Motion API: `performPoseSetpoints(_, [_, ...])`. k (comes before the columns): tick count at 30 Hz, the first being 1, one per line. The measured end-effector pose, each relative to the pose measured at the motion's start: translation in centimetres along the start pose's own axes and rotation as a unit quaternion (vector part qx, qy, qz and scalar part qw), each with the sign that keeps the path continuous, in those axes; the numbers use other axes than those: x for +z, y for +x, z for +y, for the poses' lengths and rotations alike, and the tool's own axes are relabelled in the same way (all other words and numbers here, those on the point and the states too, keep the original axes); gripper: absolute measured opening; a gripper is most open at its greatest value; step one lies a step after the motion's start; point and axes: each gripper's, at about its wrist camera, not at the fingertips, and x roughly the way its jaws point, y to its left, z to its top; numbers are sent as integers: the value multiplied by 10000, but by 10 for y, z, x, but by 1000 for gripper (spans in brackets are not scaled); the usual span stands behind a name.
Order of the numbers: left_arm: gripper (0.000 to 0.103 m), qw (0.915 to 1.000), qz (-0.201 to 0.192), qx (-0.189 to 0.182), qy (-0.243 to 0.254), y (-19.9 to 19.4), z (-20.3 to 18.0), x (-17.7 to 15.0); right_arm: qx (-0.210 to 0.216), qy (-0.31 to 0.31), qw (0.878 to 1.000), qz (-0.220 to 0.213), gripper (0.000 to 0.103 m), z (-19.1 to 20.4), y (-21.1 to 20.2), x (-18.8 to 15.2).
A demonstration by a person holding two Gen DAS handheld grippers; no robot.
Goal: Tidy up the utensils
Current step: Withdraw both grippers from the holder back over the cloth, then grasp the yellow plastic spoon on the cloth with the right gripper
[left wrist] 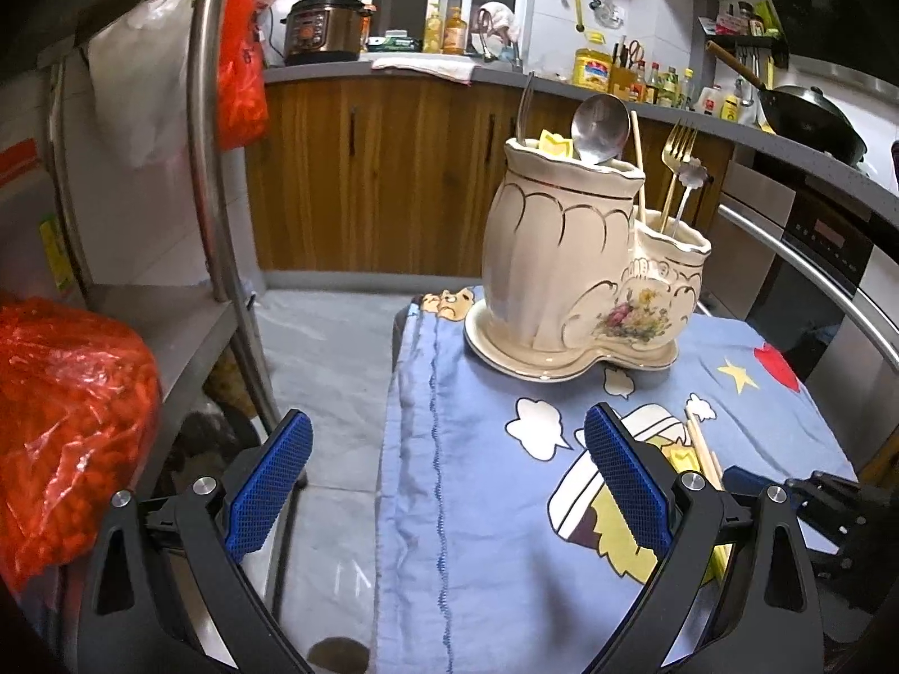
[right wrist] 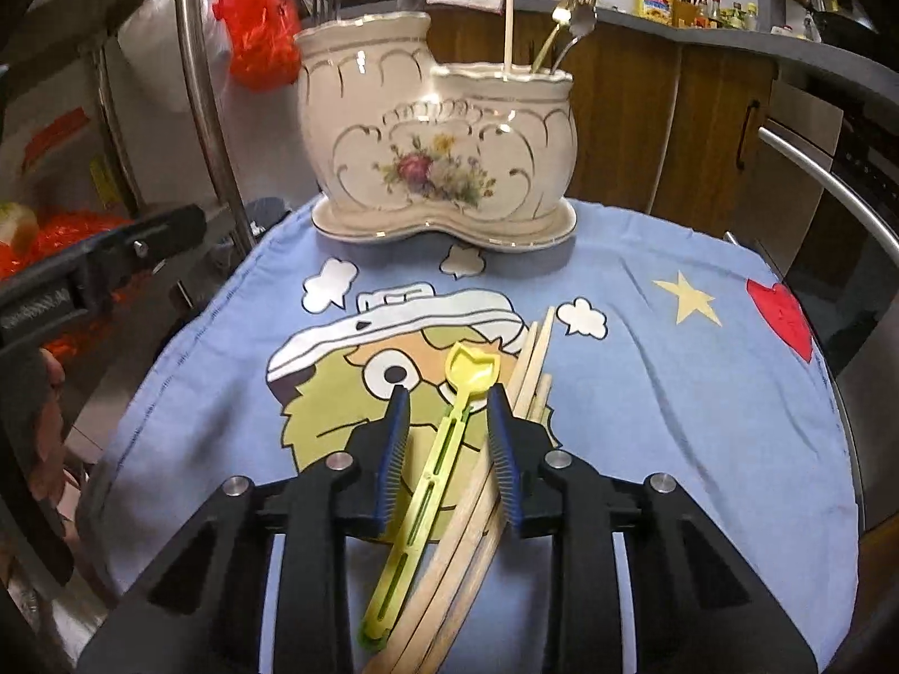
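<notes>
We find the cream floral ceramic two-pot utensil holder (right wrist: 444,151) at cloth's far edge. In front of it, the right gripper (right wrist: 449,399) straddles the yellow plastic slotted spatula (right wrist: 435,449) w/ jaws partly closed, not clamped, aligned for pickup. Pale wooden chopsticks (right wrist: 531,376) lie alongside. Left gripper (left wrist: 446,438) open, empty, off holder's near-left, clear of work.

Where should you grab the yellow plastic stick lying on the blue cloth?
Probably mid-handle on the yellow stick, coming from above. It lies flat, slim and slotted, between the right hand-held gripper pads, with wooden chopsticks touching its right side, so squeeze across the handle's width.
</notes>
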Motion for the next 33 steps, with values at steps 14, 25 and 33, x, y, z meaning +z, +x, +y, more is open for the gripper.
performPoseSetpoints(14, [97,9999,35,-119,88,-1,-4,-2,41,30,9994,330,22,3,16,3])
performPoseSetpoints(25, [97,9990,101,-282,319,1,-21,-4,346,435,9984,88,10,-14,4,8])
performPoseSetpoints(33, [95,9938,371,-770,704,8,-64,-12,449,1269,9897,-491,10,-68,-30,17])
